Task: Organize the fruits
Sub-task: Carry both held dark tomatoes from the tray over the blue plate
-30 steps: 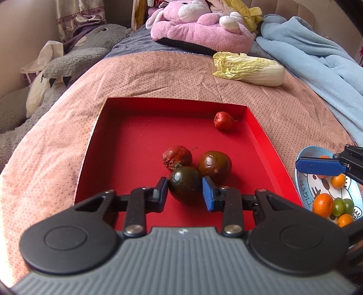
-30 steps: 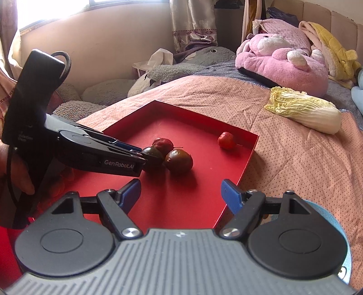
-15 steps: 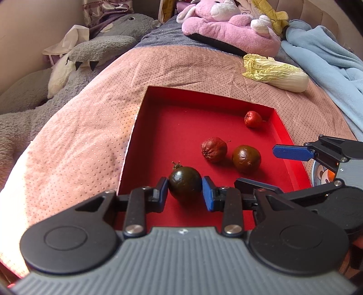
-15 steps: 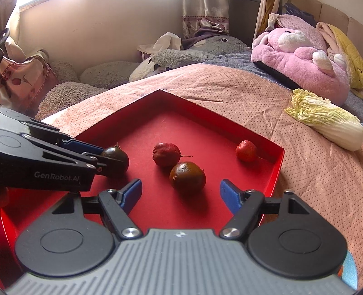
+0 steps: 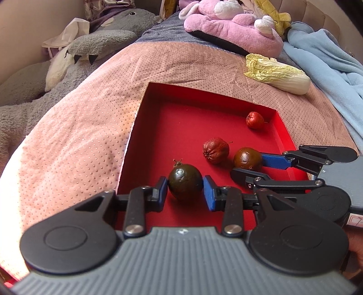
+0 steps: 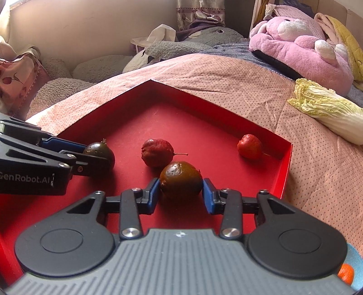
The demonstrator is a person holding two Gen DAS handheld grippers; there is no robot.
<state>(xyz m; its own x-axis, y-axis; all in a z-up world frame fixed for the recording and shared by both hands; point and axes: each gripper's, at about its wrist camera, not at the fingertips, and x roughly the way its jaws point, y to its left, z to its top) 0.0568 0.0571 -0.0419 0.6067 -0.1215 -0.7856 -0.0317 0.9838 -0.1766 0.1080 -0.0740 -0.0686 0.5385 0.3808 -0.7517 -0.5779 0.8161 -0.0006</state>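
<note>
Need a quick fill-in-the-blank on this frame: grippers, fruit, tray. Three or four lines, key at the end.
1. The left gripper has its fingers on either side of the ____ green fruit.
2. The brown fruit sits between the fingers of the ____ gripper.
3. All four fruits lie in a ____ tray.
4. The small red fruit lies near the tray's far ____.

Missing words: dark; right; red; corner

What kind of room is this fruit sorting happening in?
Most likely a bedroom: the red tray sits on a bed's pink dotted blanket, with a pink plush rabbit and a grey plush toy piled behind, plus curtains by the wall.
</note>
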